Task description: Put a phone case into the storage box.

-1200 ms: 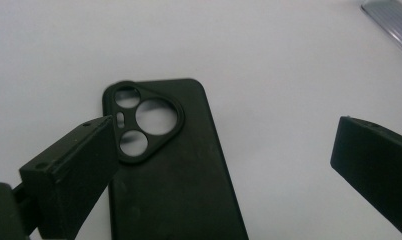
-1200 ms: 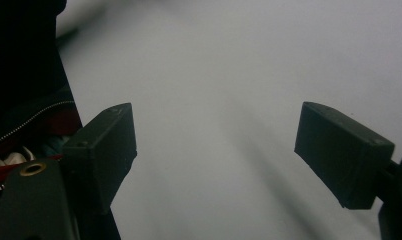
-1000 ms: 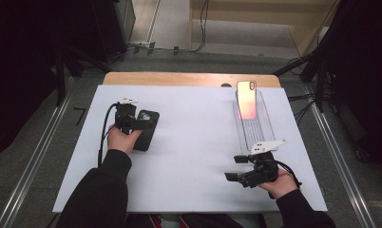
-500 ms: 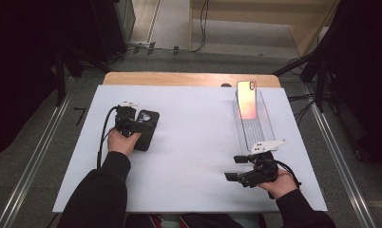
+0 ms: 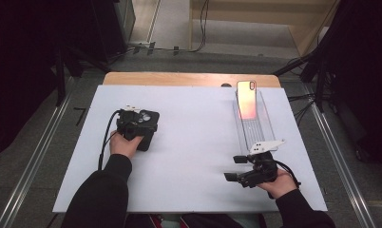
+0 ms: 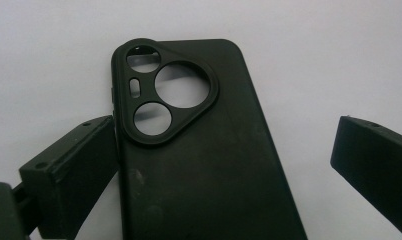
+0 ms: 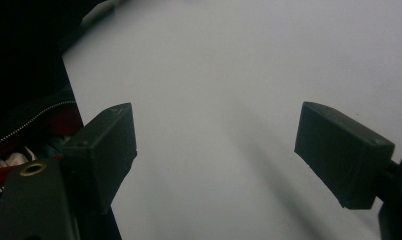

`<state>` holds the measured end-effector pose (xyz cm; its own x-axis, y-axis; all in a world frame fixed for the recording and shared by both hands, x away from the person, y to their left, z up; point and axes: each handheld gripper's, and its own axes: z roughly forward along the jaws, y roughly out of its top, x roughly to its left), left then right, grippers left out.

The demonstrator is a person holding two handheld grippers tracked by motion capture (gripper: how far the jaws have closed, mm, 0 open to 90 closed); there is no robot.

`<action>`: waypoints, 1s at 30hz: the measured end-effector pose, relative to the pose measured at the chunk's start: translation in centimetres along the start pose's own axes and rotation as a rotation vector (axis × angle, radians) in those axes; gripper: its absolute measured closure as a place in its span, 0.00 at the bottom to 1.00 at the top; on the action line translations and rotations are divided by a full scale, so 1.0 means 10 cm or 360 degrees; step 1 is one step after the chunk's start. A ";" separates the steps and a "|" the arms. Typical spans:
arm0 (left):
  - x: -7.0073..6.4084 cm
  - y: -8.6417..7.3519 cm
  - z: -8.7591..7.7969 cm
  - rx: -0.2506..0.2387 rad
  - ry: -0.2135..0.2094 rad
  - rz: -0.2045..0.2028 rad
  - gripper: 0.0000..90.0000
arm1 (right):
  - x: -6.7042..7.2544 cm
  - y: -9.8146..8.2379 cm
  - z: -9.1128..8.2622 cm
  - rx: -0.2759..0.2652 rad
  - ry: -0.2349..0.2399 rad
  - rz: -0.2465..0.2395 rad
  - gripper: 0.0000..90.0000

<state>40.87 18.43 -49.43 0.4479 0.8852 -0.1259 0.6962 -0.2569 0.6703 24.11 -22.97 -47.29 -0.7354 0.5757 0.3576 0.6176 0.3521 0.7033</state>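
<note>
Two claws on my white worktop: left claw released, straddling black phone case; right claw released, empty. Grey floor, dark surroundings.

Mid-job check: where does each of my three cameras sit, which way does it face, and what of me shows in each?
High view: above the near table edge, facing forward and down; both forearms, left claw, right claw.
Left gripper view: on the left claw, facing down at the black phone case; both jaws open.
Right gripper view: on the right claw, facing bare white tabletop.
Shared: high and left views both show the case.
</note>
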 end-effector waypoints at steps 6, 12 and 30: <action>0.03 -0.04 0.04 0.0023 0.0018 0.0017 0.00 | -0.01 0.00 0.00 -0.0003 -0.0001 0.0001 0.17; -0.07 -0.08 0.09 0.0040 0.0143 0.0124 0.00 | 0.00 0.00 0.00 0.0000 -0.0004 0.0000 0.17; -0.13 -0.15 0.07 -0.0035 0.0247 0.0127 0.11 | 0.00 0.00 0.01 0.0010 -0.0015 -0.0004 0.17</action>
<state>39.63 17.36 -50.78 0.4080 0.9120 0.0413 0.6486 -0.3214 0.6899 24.10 -22.92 -47.35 -0.7342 0.5816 0.3502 0.6176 0.3581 0.7002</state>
